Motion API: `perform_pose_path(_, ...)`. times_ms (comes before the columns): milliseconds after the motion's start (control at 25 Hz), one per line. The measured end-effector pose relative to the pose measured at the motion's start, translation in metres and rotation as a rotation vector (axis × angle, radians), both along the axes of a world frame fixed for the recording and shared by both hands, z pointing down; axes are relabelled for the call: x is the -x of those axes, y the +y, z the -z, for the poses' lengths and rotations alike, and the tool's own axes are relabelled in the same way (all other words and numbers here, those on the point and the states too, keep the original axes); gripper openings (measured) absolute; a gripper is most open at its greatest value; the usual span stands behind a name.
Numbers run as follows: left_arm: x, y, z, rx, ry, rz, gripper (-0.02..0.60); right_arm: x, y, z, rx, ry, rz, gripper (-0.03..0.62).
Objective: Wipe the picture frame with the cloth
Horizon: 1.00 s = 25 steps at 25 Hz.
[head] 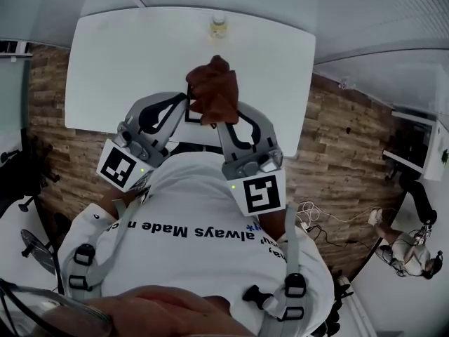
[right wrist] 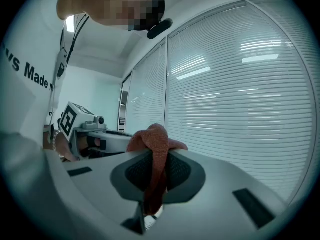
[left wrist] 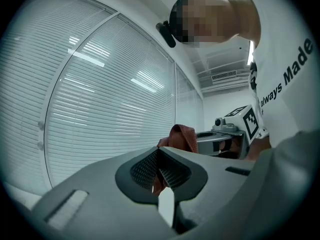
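While left gripper (head: 184,104) pinches the picture frame (head: 189,116) and right gripper (head: 229,116) clamps the cloth (head: 214,90), wiping seems underway; next, sweep across.

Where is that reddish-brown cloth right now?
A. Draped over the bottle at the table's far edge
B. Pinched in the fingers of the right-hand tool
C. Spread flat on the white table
B: in the right gripper view the cloth runs down between the right gripper's fingers, which are closed on it. The head view shows it bunched up at the fingertips, not flat on the table.
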<state>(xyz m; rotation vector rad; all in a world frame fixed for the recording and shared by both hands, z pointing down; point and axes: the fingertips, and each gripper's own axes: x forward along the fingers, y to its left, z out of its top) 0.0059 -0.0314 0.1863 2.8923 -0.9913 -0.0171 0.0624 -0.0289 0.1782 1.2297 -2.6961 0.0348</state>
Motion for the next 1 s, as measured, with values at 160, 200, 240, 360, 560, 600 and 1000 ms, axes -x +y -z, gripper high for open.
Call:
perform_pose_path(160, 0.002, -0.003, -0.025, 0.058, -0.035, 0.011, 0.003, 0.004, -0.002, -0.019, 0.021, 0.006, 0.012, 0.015)
perform_pose_path(200, 0.002, -0.005, -0.033, 0.068, -0.04, 0.014, 0.003, 0.004, -0.005, -0.026, 0.026, 0.012, 0.014, 0.015)
perform_pose_path(240, 0.003, -0.008, -0.039, 0.074, -0.043, 0.017, 0.003, 0.004, -0.008, -0.033, 0.034, 0.017, 0.015, 0.015)
perform_pose_path(360, 0.009, -0.015, -0.061, 0.095, -0.064, 0.027, 0.003, 0.008, -0.014, -0.058, 0.064, 0.038, 0.018, 0.015)
perform_pose_path(560, 0.022, -0.022, -0.116, 0.146, -0.129, 0.024, 0.003, 0.018, -0.024, -0.108, 0.097, 0.074, 0.025, 0.015)
perform_pose_path(600, 0.025, -0.023, -0.129, 0.158, -0.138, 0.022, 0.003, 0.021, -0.026, -0.119, 0.103, 0.081, 0.031, 0.015)
perform_pose_path(1000, 0.034, -0.03, -0.243, 0.289, -0.226, -0.003, 0.003, 0.044, -0.042, -0.225, 0.168, 0.22, 0.084, 0.015)
